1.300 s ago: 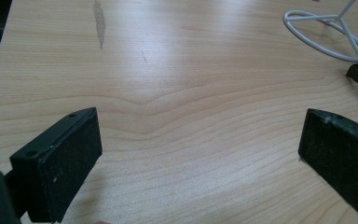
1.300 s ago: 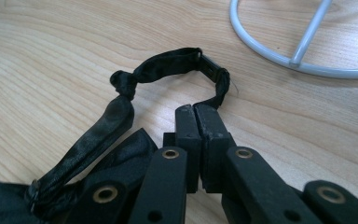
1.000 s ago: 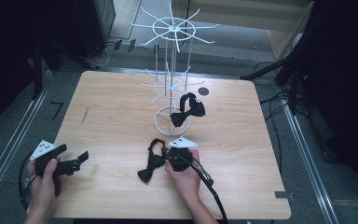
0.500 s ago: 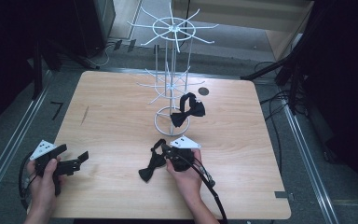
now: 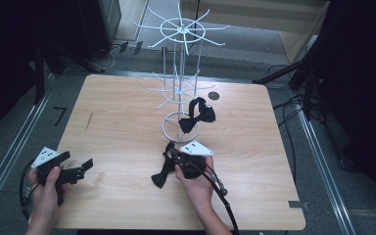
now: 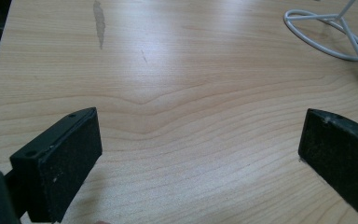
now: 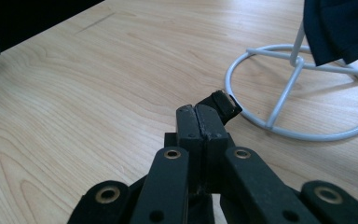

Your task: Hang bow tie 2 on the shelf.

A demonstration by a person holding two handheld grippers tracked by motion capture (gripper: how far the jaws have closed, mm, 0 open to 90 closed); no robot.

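The right gripper was near the middle of the wooden table, in the person's right hand. Its two black jaws were pressed tight together, and they pinched a thin black strap of a black bow tie. The bow part of that tie hung down just left of the hand, close over the wood, and I could not tell if it touched the table. The white wire rack stood just behind the gripper, with its round foot flat on the table. A second black bow tie hung on the rack, low down over the round foot. The left gripper was far off near the front left corner of the table, in the person's left hand. Its jaws were spread wide apart with only bare wood between them.
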